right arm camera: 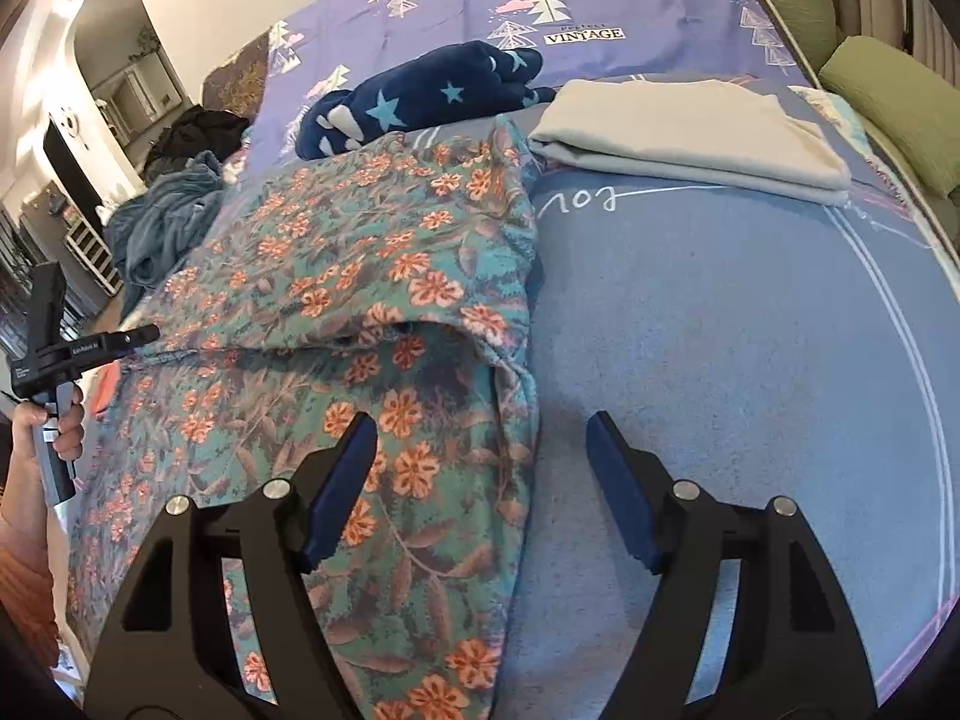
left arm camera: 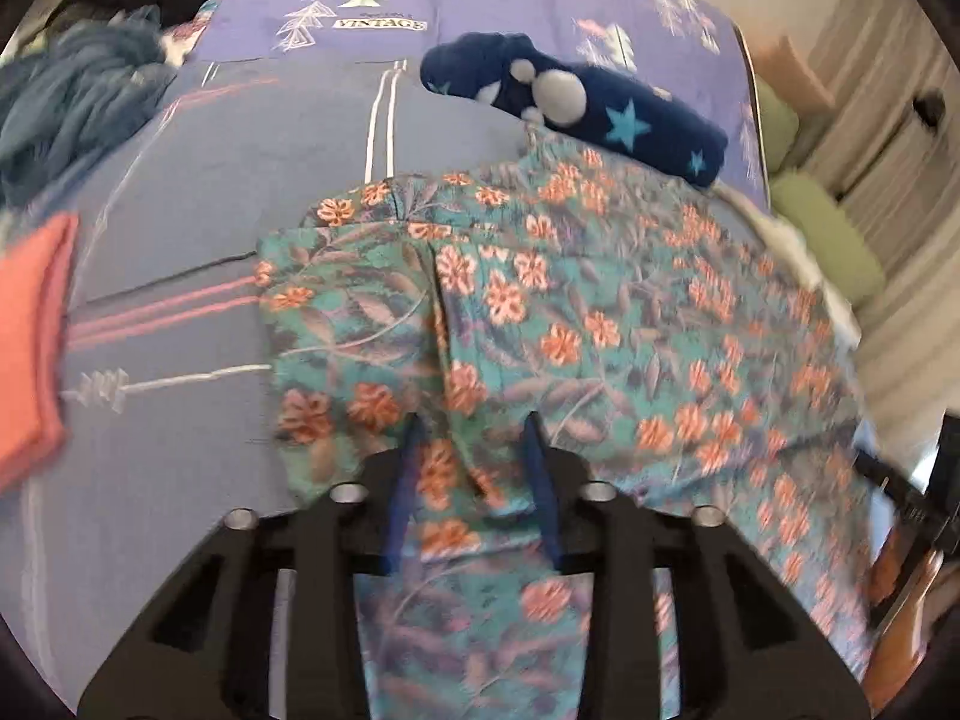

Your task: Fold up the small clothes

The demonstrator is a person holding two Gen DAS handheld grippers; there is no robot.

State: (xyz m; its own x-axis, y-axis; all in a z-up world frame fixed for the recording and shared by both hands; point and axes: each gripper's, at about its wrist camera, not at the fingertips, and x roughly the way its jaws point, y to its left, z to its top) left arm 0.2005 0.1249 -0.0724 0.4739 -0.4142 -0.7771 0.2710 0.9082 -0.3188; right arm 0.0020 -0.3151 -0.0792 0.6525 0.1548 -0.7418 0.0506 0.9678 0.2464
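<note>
Floral garment is spread on the bed for folding, its edge loosely straddled by the narrowly parted left claw, while the right claw is held wide, empty.

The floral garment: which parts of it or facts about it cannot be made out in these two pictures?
- Left wrist view: the floral garment is motion-blurred; whether the left gripper pinches it is unclear.
- Right wrist view: its near end is cut off by the frame edge and the right gripper.
- What garment it is: unclear.
</note>
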